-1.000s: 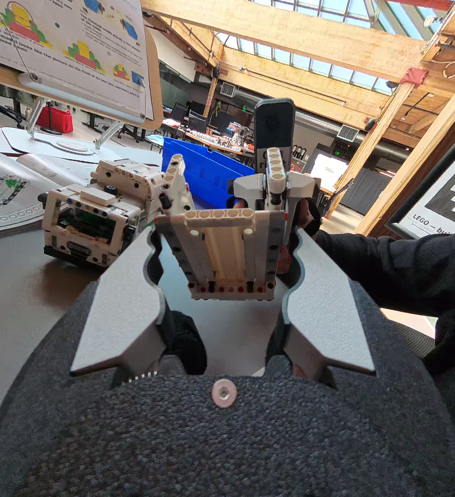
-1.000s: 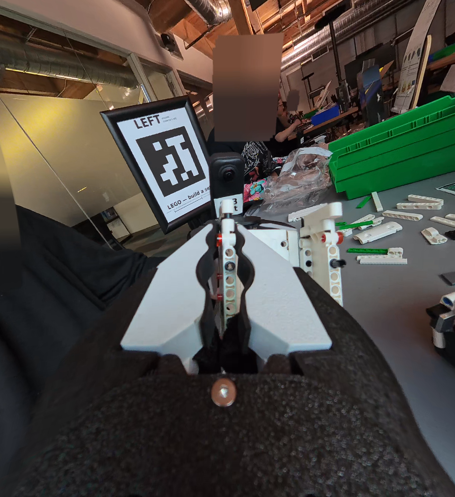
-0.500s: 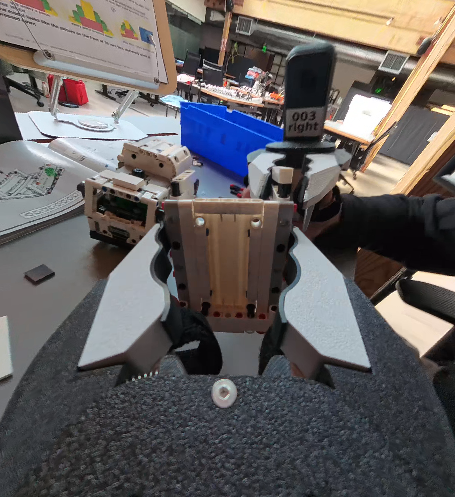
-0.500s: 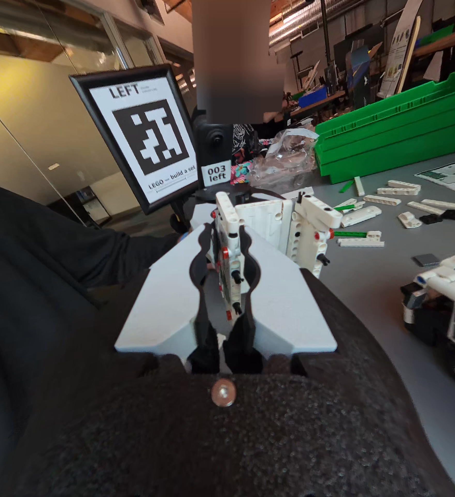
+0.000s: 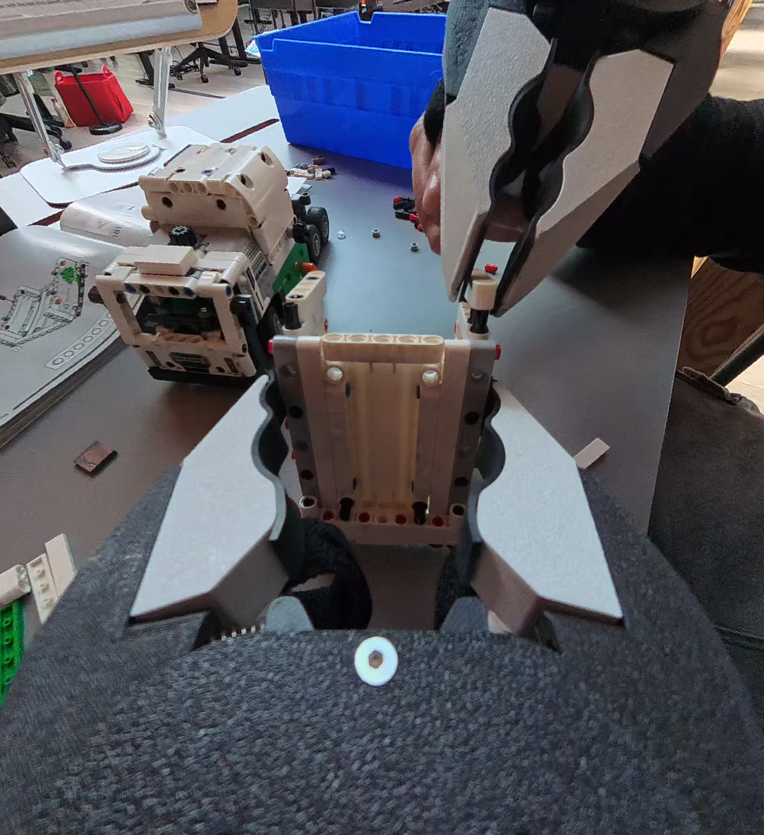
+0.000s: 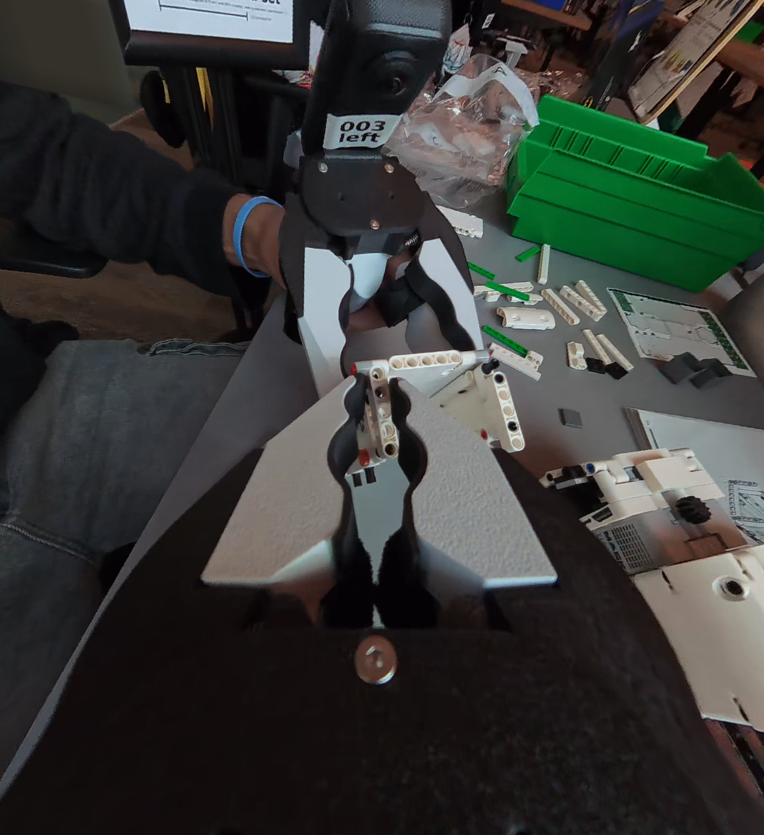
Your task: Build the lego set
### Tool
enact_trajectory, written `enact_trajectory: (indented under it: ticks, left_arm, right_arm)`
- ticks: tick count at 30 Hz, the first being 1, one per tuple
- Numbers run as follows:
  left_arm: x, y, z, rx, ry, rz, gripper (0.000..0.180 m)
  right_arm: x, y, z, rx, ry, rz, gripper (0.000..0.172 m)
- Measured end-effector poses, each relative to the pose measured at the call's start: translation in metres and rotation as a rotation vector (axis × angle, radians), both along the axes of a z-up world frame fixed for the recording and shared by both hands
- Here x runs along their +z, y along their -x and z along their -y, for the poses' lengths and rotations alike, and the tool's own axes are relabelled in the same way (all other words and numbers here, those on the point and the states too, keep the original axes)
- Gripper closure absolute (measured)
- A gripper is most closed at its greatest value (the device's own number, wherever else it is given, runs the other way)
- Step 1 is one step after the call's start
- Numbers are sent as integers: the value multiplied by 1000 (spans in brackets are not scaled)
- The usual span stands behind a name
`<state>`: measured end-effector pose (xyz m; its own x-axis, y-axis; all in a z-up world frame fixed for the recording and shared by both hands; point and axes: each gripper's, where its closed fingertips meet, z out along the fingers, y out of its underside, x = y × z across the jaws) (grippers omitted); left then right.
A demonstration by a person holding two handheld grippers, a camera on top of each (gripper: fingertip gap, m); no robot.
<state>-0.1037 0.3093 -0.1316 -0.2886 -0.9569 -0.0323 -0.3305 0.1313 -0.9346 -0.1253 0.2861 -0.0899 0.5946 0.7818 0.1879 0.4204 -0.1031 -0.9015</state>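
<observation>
- Panel assembly (image 5: 382, 433), a white-and-grey brick-built frame with two side arms, is held above the counter (image 5: 574, 361) near its front edge, between the two handheld grippers. Its flat face is turned toward the left wrist camera, which leaves the far end free for the other gripper.
- Left gripper (image 5: 382, 433) has its jaws set wide apart and clamped across the panel's width; the dark pads (image 5: 271, 433) bear on the grey side beams on both sides.
- Right gripper (image 6: 378, 424) comes in from above and has its jaws nearly together, clamped on the white perforated side arm (image 6: 382, 415) at one far corner of the panel. The opposite side arm (image 6: 497, 411) hangs free and untouched.
- Truck model (image 5: 208, 271), white with green parts, stands on the counter just beside the panel, clear of both grippers.
- Instruction booklet (image 5: 23, 316) lies open next to the truck. The blue bin (image 5: 353, 81) and green bin (image 6: 619, 203) sit farther back.
- Loose white and green beams (image 6: 570, 307) lie spread on the counter.
- Hidden or unclear: the panel's underside, the lower ends of the left pads behind the frame, and the truck's rear, which is cut off in the right wrist view.
</observation>
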Motion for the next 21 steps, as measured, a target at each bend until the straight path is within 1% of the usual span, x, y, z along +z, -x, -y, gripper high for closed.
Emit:
enact_trajectory:
  ticks: [7,11,16,21]
  left_arm:
    - [-6,-2,8,-31,-12,-32,95]
    - [-6,-2,9,-36,-10,-34,95]
    - [-6,-2,8,-36,-9,-35,95]
    - [-6,-2,9,-38,-16,-31,95]
  right_arm:
    - [-3,4,6,23,74,122,164]
    - [-5,3,8,32,202,183,165]
    - [-8,2,9,77,375,363,165]
    - [-9,2,11,96,453,474,165]
